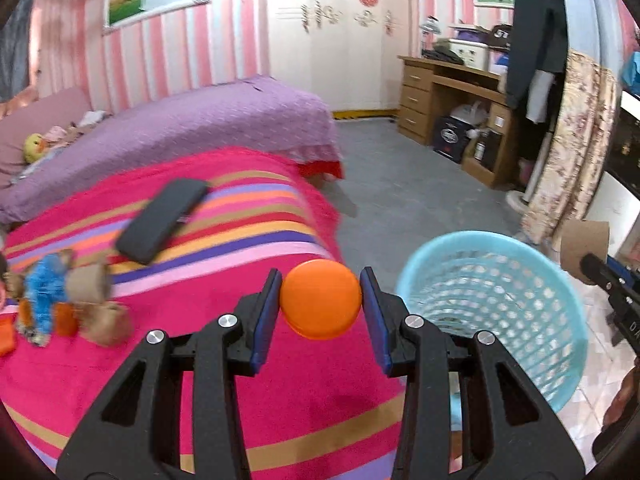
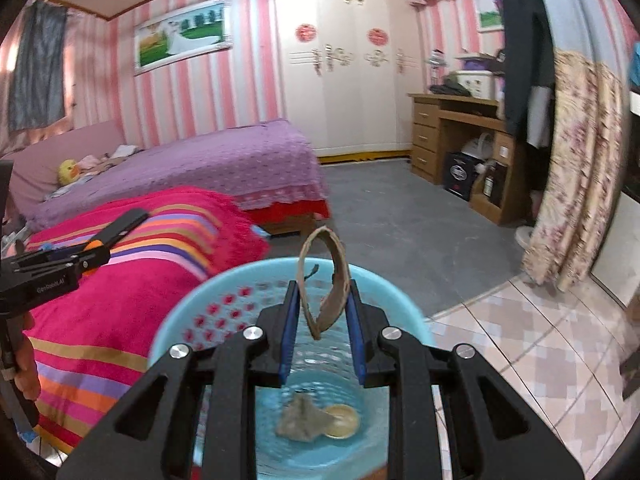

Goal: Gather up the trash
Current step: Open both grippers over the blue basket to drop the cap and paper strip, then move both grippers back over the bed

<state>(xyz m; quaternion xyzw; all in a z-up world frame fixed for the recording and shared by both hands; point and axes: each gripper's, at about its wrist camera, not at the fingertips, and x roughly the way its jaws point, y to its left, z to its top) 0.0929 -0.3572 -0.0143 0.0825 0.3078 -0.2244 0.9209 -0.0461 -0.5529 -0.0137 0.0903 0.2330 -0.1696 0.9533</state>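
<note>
My left gripper (image 1: 321, 306) is shut on an orange round lid (image 1: 321, 299), held above the striped blanket's (image 1: 224, 240) right edge, left of the light blue mesh basket (image 1: 496, 312). My right gripper (image 2: 323, 312) is shut on a squashed cardboard tube (image 2: 325, 280), held over the mouth of the basket (image 2: 188, 312). Inside the basket lie a grey crumpled scrap (image 2: 299, 420) and a round tan lid (image 2: 342, 422). The right gripper (image 1: 608, 280) with the tube (image 1: 584, 248) shows at the right edge of the left wrist view. The left gripper (image 2: 120, 224) shows at the left of the right wrist view.
On the blanket lie a black remote-like case (image 1: 164, 220), cardboard tubes (image 1: 100, 300), a blue fuzzy toy (image 1: 46, 284) and orange pieces (image 1: 64, 320). A purple bed (image 1: 200, 128), a wooden desk (image 1: 448, 100), a floral curtain (image 1: 572, 148) and grey floor (image 1: 400, 184) lie beyond.
</note>
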